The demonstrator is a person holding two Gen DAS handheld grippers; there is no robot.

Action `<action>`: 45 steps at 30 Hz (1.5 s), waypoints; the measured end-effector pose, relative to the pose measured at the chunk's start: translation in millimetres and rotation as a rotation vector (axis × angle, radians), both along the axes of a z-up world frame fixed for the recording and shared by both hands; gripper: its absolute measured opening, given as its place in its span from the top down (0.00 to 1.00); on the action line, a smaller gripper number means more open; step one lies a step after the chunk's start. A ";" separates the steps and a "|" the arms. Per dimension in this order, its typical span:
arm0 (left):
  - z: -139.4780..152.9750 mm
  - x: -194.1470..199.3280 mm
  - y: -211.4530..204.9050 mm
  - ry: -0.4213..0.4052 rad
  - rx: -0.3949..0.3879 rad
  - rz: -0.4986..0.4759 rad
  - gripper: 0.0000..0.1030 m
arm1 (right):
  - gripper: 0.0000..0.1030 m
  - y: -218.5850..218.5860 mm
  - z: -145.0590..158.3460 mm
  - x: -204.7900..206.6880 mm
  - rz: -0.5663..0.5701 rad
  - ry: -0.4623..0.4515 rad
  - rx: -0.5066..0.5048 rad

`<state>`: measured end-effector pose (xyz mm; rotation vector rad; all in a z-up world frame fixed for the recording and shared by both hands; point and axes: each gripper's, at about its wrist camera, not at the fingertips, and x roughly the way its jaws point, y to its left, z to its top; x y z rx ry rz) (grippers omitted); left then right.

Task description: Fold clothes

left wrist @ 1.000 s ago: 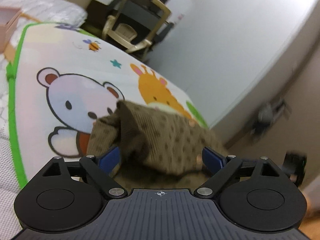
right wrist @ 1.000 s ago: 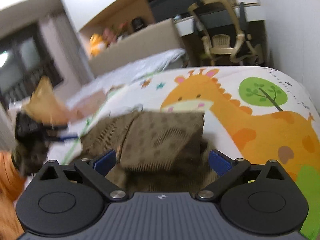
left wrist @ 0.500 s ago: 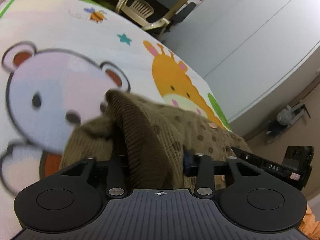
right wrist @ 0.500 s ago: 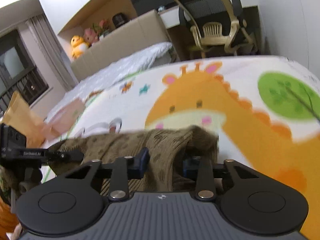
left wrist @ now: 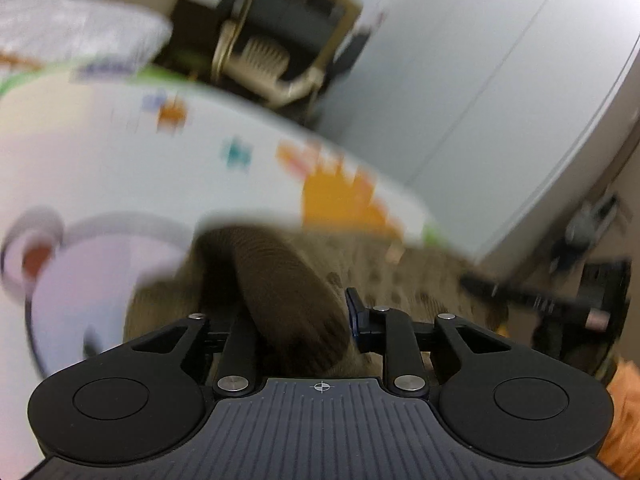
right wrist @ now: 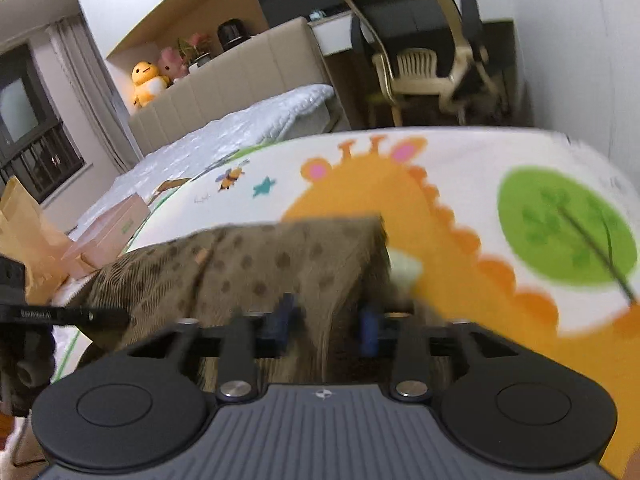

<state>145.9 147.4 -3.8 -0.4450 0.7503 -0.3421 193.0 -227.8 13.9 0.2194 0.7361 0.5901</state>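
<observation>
left view's mat (left wrist: 120, 168) motion-blurred, garment (left wrist: 288, 280) hides left finger

We see a garment (right wrist: 280, 264) lying on a play mat (right wrist: 460, 168), stretched between our two grippers. Our left gripper (left wrist: 294, 316) has a fold of it between its jaws at one end, and our right gripper (right wrist: 326, 320) has the other end between its jaws. Behind the mat stands a chair (right wrist: 424, 68). To the left of the mat lies a bed (right wrist: 224, 136), with a box (right wrist: 108, 228) resting near its edge.
</observation>
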 end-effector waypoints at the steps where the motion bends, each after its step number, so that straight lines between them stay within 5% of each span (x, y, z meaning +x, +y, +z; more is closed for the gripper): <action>1: -6.4 -5.9 3.3 0.017 -0.015 -0.008 0.67 | 0.39 -4.4 -2.5 -3.0 -0.001 0.005 0.014; 5: -10.4 -17.3 13.9 0.005 -0.095 -0.018 0.34 | 0.39 -5.5 -13.2 -1.6 0.003 0.031 0.049; 7: -9.9 -16.8 14.1 -0.003 -0.122 -0.010 0.28 | 0.43 4.1 -17.5 -1.8 0.008 0.028 0.038; 8: -10.7 -14.2 12.1 0.003 -0.126 -0.005 0.28 | 0.61 10.5 -17.8 -3.2 0.014 0.016 0.019; 9: -11.1 -10.8 8.7 0.013 -0.119 0.009 0.29 | 0.81 15.5 -14.1 -5.7 0.015 -0.004 0.002; 10: -11.3 -7.4 5.2 0.024 -0.110 0.025 0.33 | 0.86 19.7 -7.7 -8.9 0.014 -0.029 -0.016; 13: -2.7 -0.9 -2.6 0.049 -0.068 0.068 0.81 | 0.89 21.4 19.7 -25.8 0.017 -0.109 -0.021; 18: 43.6 -37.4 -6.0 -0.090 -0.065 0.013 0.85 | 0.89 1.8 55.4 -72.6 0.059 -0.183 0.014; 24: 33.7 -91.8 -8.7 -0.057 -0.067 -0.006 0.84 | 0.89 -12.9 12.4 -98.1 0.016 -0.059 -0.009; 27: 3.2 -103.2 -10.1 0.042 -0.065 0.013 0.79 | 0.74 -16.5 -13.3 -102.1 -0.016 0.020 -0.040; 32: -5.7 -109.3 -3.5 0.083 -0.042 0.030 0.48 | 0.51 -30.2 -5.0 -100.9 -0.064 -0.013 -0.016; 40: 52.2 -100.2 3.1 -0.141 -0.024 0.041 0.28 | 0.28 16.9 -14.3 -70.7 -0.020 -0.008 -0.001; 45: 39.4 -66.5 -29.1 -0.181 -0.049 0.010 0.14 | 0.17 46.3 -20.0 -51.9 0.008 -0.005 0.008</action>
